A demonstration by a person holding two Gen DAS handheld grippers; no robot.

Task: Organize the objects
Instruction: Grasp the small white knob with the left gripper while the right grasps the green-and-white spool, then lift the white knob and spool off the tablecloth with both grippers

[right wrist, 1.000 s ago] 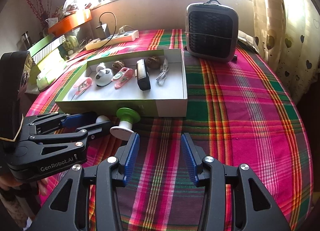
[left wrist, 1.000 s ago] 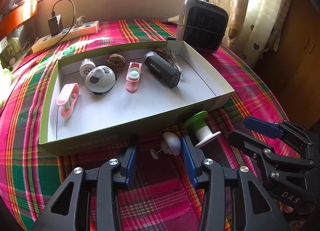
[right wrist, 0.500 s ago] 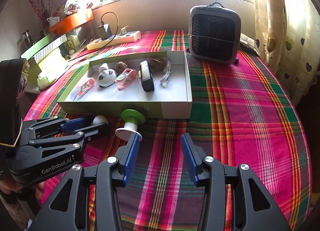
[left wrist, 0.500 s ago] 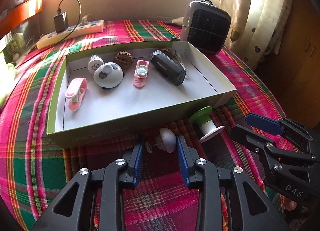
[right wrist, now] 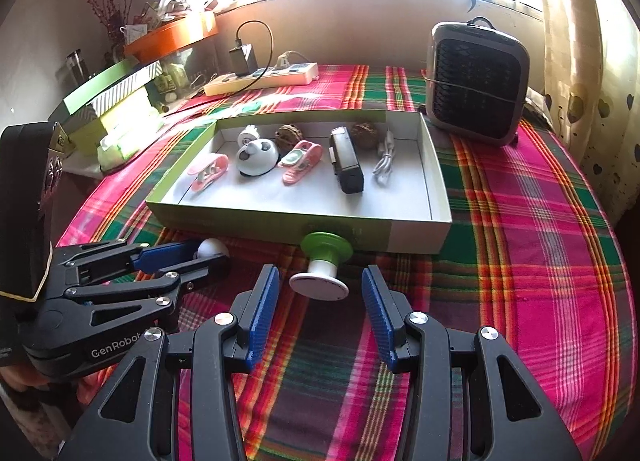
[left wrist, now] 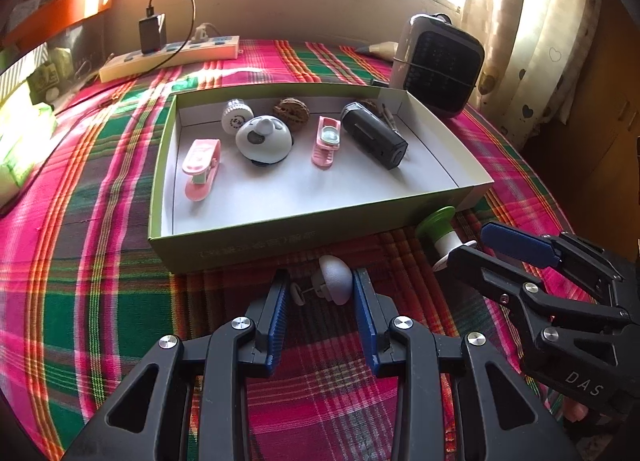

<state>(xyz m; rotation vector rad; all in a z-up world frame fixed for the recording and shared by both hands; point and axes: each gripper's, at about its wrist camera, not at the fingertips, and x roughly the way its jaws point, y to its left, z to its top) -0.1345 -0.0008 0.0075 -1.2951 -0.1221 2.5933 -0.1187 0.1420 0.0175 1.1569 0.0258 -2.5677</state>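
Observation:
A green-sided shallow box [left wrist: 256, 245] [right wrist: 256, 221] on the plaid cloth holds pink clips, a white dome gadget [left wrist: 262, 137], walnuts, a black device [left wrist: 374, 135] and a white cable [right wrist: 385, 161]. In front of it lie a small white egg-shaped object with a pin [left wrist: 334, 279] [right wrist: 212, 248] and a green-and-white spool [left wrist: 440, 231] [right wrist: 322, 261]. My left gripper [left wrist: 320, 287] is narrowed around the white object, its blue pads at both its sides. My right gripper [right wrist: 320, 285] is open, its fingers either side of the spool's white end.
A grey fan heater [right wrist: 476, 81] stands at the back right. A white power strip with a black charger [left wrist: 172, 55] lies at the back. Green boxes [right wrist: 116, 101] and an orange tray [right wrist: 168, 37] crowd the left edge. Curtains hang at the right.
My left gripper has advanced and narrowed around the white egg-shaped object. My right gripper has moved forward, so the spool's white end now lies between its open fingers.

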